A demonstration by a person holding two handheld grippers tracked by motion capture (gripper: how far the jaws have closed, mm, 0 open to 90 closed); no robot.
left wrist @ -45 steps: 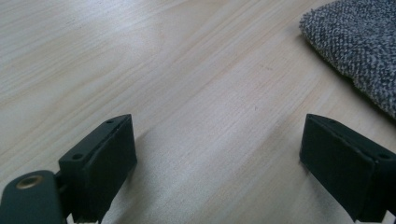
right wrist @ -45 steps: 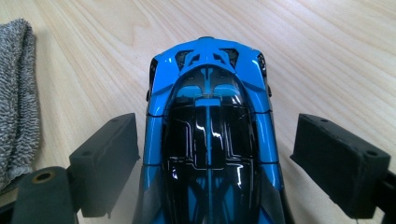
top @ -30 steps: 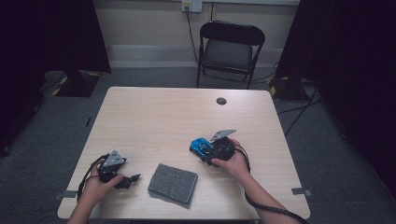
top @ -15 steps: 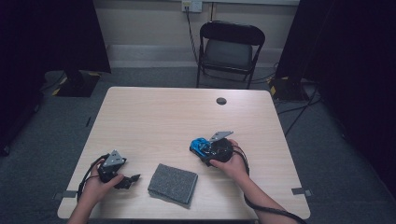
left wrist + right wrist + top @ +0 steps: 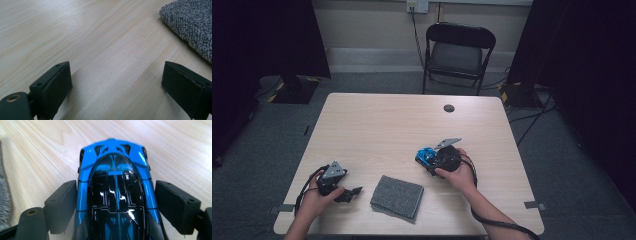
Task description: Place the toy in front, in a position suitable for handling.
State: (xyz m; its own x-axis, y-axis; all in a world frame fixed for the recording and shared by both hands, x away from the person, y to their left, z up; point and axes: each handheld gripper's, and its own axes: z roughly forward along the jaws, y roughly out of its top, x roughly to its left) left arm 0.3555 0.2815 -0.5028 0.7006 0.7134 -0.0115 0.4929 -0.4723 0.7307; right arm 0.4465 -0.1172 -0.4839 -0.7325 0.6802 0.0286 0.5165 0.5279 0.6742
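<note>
High view shows the right tool (image 5: 428,159) at the blue car (image 5: 427,155), right of the tabletop's (image 5: 377,125) middle, with the grey cloth (image 5: 396,196) near it toward the front edge. The left tool (image 5: 351,192) rests by the front left corner, just left of the cloth.

Right gripper view looks down the car (image 5: 115,195), which sits between the two jaws. The left jaw lies against the car's side; the right jaw seems to stand a sliver off it, so whether the car is truly clamped cannot be told. Left gripper view shows its jaws spread wide over bare wood, holding nothing, the cloth (image 5: 192,25) off to the upper right.

The step in hand looks like taking hold of the car. To do it well, the jaws should close evenly on the straight flanks near the cabin, not the tapering nose, and squeeze gently, since the glossy shell could slip or roll on its wheels.

No brand, label or writing can be read on the car or cloth.
</note>
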